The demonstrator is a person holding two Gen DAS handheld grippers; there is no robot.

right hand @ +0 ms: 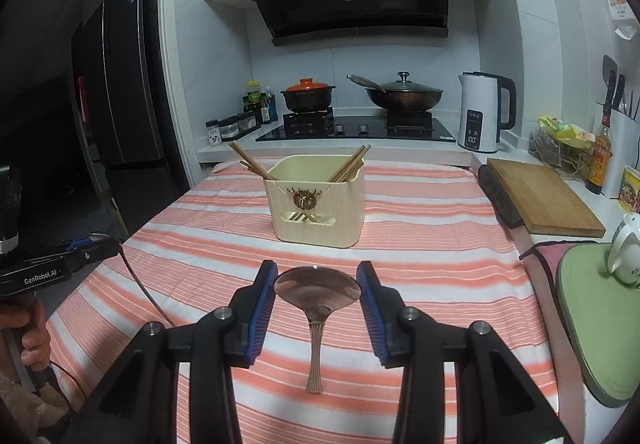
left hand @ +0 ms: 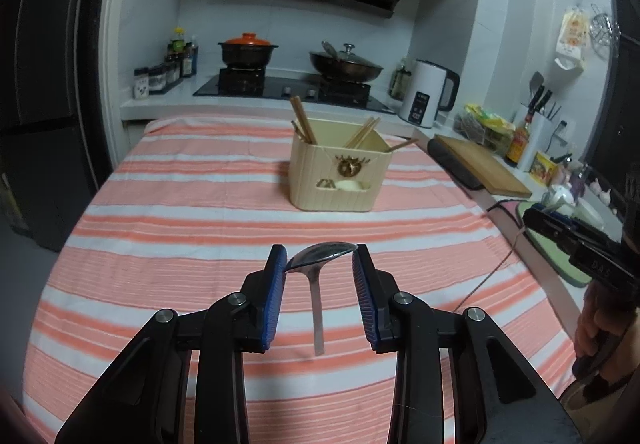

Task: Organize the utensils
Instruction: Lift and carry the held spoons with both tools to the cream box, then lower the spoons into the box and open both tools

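Each gripper carries a spoon by its bowl, lifted clear of the striped cloth (right hand: 420,204).

The left gripper (left hand: 320,272) is clamped on a spoon (left hand: 320,260): the bowl is wedged between the blue pads (left hand: 276,284), tilted so that its right edge sits higher, and the handle hangs down and back toward the wrist. Its long axis runs nearly along the fingers, bowl end forward.

The right gripper (right hand: 318,290) grips a second spoon (right hand: 318,290) the same way, the bowl lying flat and wide between the pads (right hand: 262,304), hollow side facing the camera, the fluted handle trailing straight back beneath it.

Ahead of both grippers, well apart from them, stands the cream holder (right hand: 318,204), open at the top, with chopsticks (right hand: 346,164) leaning against its left and right walls.

The step in hand looks like the carry to the holder. Next, I judge, each spoon must travel forward over the rim, then be tipped so the handle points down into a free space between the chopsticks before the jaws part. The tilted left spoon may twist in its grip.
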